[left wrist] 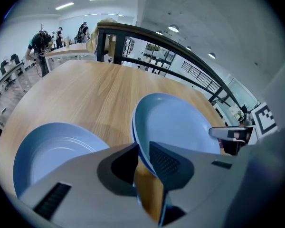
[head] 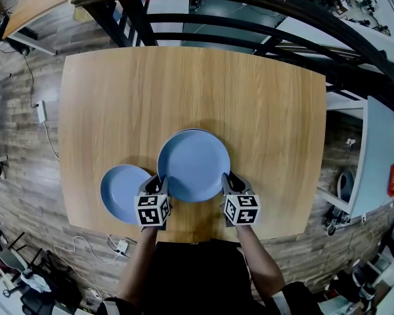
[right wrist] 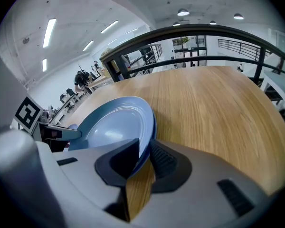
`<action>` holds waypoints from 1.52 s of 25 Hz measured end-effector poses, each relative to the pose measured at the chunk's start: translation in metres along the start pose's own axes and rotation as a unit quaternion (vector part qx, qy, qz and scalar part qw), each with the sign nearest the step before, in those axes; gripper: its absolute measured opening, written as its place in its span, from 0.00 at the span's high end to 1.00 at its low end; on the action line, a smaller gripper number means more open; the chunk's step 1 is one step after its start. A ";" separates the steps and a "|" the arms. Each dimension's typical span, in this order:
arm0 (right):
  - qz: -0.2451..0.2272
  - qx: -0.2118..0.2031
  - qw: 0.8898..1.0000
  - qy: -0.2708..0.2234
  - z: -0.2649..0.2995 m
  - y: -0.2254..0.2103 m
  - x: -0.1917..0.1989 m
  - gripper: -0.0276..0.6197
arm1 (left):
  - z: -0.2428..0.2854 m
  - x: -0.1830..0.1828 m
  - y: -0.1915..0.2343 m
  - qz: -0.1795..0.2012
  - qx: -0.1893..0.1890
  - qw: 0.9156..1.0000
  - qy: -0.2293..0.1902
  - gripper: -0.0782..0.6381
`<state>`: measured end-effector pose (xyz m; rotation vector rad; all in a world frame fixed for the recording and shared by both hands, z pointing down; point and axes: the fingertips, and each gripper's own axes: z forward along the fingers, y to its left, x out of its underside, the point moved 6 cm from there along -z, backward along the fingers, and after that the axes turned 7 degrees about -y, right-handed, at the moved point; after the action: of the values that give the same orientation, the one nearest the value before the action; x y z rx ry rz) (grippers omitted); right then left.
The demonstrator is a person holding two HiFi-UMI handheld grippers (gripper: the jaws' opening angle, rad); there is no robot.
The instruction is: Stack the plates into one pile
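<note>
A large blue plate [head: 194, 165] is held at the near middle of the wooden table [head: 184, 84]. Its left rim is clamped between the narrowly parted jaws of the left gripper [head: 157, 181]. Its right rim is clamped the same way by the right gripper [head: 228, 180]. A double line is seen along the rim; whether a second plate lies beneath cannot be told. A smaller blue plate [head: 120, 192] lies to the left, close to the near edge, and its right edge is overlapped by the large plate. Bare wood is left over the whole far half and to the right. A dark railing [head: 249, 8] runs beyond the far edge. The only markings made out are black-and-white square patterns on the gripper cubes.
</note>
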<state>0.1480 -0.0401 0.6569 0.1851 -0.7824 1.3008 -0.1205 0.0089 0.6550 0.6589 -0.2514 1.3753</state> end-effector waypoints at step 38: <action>-0.034 -0.016 0.999 -0.016 0.007 0.002 -0.007 0.72 | -0.003 0.001 0.000 0.028 -0.033 0.999 -0.009 0.69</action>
<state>0.1428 -0.0485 0.6567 0.2064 -0.8177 1.2220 -0.1212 0.0115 0.6529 0.6135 -0.3297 1.4092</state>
